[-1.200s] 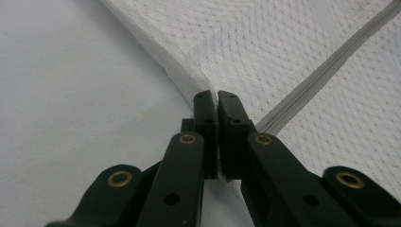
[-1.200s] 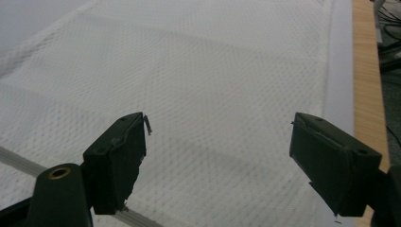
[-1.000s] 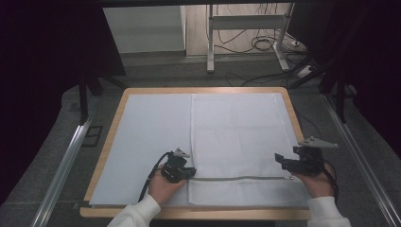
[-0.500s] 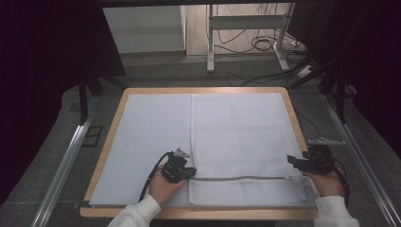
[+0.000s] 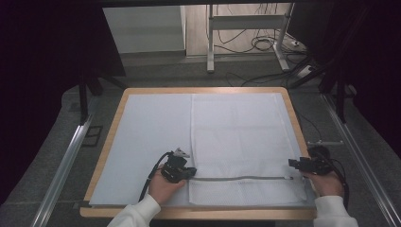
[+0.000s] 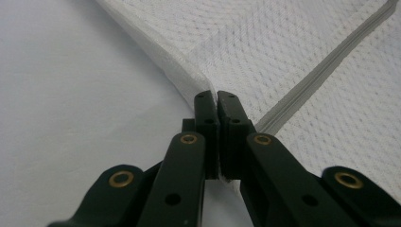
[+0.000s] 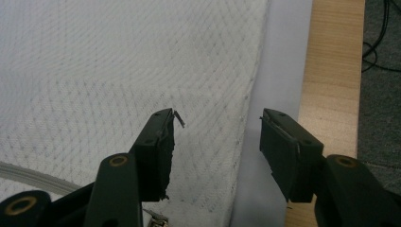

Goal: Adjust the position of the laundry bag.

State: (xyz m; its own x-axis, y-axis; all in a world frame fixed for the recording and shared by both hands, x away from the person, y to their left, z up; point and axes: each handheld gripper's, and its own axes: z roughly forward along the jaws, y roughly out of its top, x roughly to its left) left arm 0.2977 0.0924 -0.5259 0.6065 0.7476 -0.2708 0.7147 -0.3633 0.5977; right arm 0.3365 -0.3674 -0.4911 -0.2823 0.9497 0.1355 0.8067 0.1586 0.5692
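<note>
- A white mesh bag (image 5: 239, 142) lies flat on the right half of the bench (image 5: 113, 127), on top of a pale sheet (image 5: 146, 137) that covers the wooden top.
- A grey zipper (image 5: 241, 178) runs across the bag near the front edge of the bench, from the bag's left side to its right side.
- The left hand-held gripper (image 5: 189, 171) sits at the left end of the zipper, near the front edge of the bench.
- In the left gripper view its jaws are pressed tight together on the left edge of the bag (image 6: 265, 56), right where the zipper (image 6: 326, 66) begins.
- The right hand-held gripper (image 5: 294, 164) is at the right end of the zipper, close to the front right corner of the bench.
- Its jaws are about half apart and have just been closing in.
- In the right gripper view the bag's right edge (image 7: 248, 109) lies between and below the two jaws, and the pads do not press on it.
- One jaw is over the mesh and the other is over the pale sheet beside the wooden edge (image 7: 331, 71).
- A small metal zipper pull (image 7: 156, 218) peeks out low in that view, under the jaw that is over the mesh.
</note>
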